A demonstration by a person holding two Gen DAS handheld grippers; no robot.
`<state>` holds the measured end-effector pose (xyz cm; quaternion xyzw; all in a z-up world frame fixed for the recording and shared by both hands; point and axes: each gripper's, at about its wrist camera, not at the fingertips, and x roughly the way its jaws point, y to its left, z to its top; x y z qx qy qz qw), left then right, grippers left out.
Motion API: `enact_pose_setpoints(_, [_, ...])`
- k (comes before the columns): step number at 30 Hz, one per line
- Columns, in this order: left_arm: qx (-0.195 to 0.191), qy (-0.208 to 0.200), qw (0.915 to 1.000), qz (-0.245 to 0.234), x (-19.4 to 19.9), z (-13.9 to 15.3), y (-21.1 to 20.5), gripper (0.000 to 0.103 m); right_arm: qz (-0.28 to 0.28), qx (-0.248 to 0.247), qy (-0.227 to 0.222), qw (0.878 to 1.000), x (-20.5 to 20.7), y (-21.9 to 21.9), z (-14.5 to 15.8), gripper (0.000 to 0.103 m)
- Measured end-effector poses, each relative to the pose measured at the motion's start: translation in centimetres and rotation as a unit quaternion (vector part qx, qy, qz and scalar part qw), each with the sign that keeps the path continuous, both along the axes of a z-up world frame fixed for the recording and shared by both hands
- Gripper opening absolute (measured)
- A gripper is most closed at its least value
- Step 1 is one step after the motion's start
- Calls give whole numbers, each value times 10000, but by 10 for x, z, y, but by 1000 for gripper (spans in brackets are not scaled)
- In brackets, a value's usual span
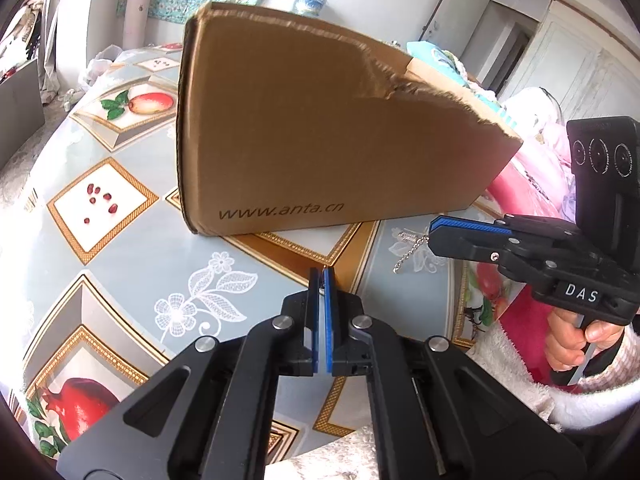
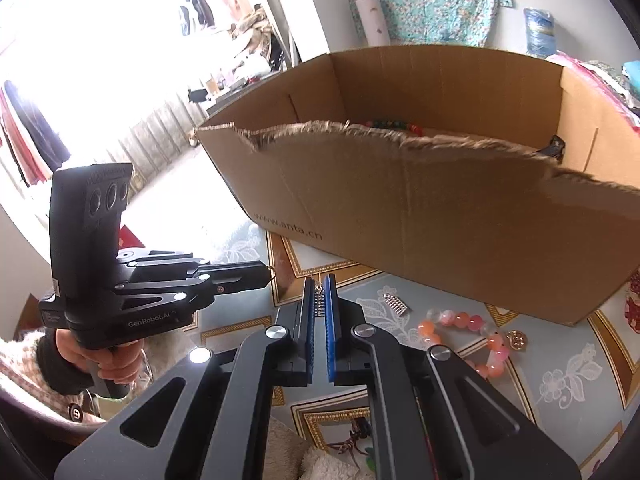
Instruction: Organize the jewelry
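Note:
My right gripper (image 2: 319, 278) is shut on a silver chain piece (image 2: 319, 304). In the left wrist view the same gripper (image 1: 433, 229) hovers over the table with the silver chain (image 1: 406, 254) dangling from its tips, just right of the cardboard box (image 1: 320, 128). My left gripper (image 1: 323, 270) is shut in front of the box. Seen in the right wrist view, the left gripper (image 2: 266, 270) has a thin gold loop at its tip; I cannot tell if it is gripped. The box (image 2: 440, 208) is open-topped, with coloured beads (image 2: 394, 124) inside.
On the patterned tablecloth (image 2: 560, 380) lie a silver charm (image 2: 394, 302), a pink-orange bead bracelet (image 2: 468, 332) and a gold coin charm (image 2: 517, 339), all in front of the box. A person's hands hold both gripper handles. The table edge runs near the bottom.

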<state>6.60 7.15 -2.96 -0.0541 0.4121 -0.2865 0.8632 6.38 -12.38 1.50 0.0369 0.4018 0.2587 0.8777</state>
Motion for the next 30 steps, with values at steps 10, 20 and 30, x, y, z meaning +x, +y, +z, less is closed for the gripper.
enact_pose_setpoints(10, [-205, -366, 9991, -51, -13, 29, 7, 1, -97, 174, -407, 9990, -17, -15, 31, 5])
enact_pose_setpoints(20, [-405, -1009, 9937, -272, -34, 87, -4, 2, -147, 307, -1026, 9941, -37, -30, 71, 5])
enact_pose_setpoints(30, [-404, -1764, 9818, -573, -18, 142, -41, 2, -482, 408, -1730, 9829, -21, -58, 116, 5])
